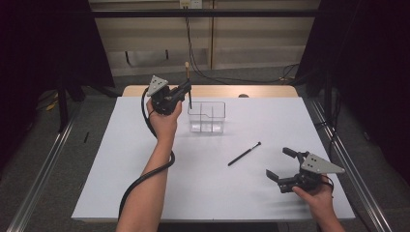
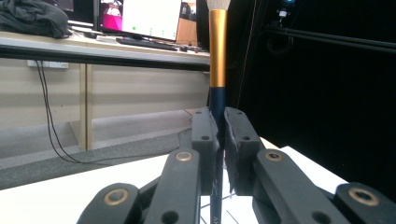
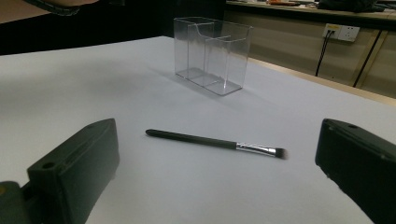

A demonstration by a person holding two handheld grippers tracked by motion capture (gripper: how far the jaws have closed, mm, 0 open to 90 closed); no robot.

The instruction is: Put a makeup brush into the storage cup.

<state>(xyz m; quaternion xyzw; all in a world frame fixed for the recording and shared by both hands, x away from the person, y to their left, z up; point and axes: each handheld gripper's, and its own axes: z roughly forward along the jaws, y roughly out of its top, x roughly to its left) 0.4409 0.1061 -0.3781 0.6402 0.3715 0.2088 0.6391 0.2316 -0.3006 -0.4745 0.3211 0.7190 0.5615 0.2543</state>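
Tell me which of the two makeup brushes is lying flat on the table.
The slim black brush with the silver ferrule, lying flat on the white table. The other, a dark-handled brush with a gold ferrule, stands upright, clamped in the left gripper.

Tall makeup brush (image 2: 217, 56) with dark blue handle, gold ferrule and pale bristles: upright, bristles up, clamped at the handle, its lower end at the left edge of the clear divided organizer (image 1: 207, 116). Slim black brush (image 3: 215, 143) with silver ferrule: flat on the white table, apart from the organizer.
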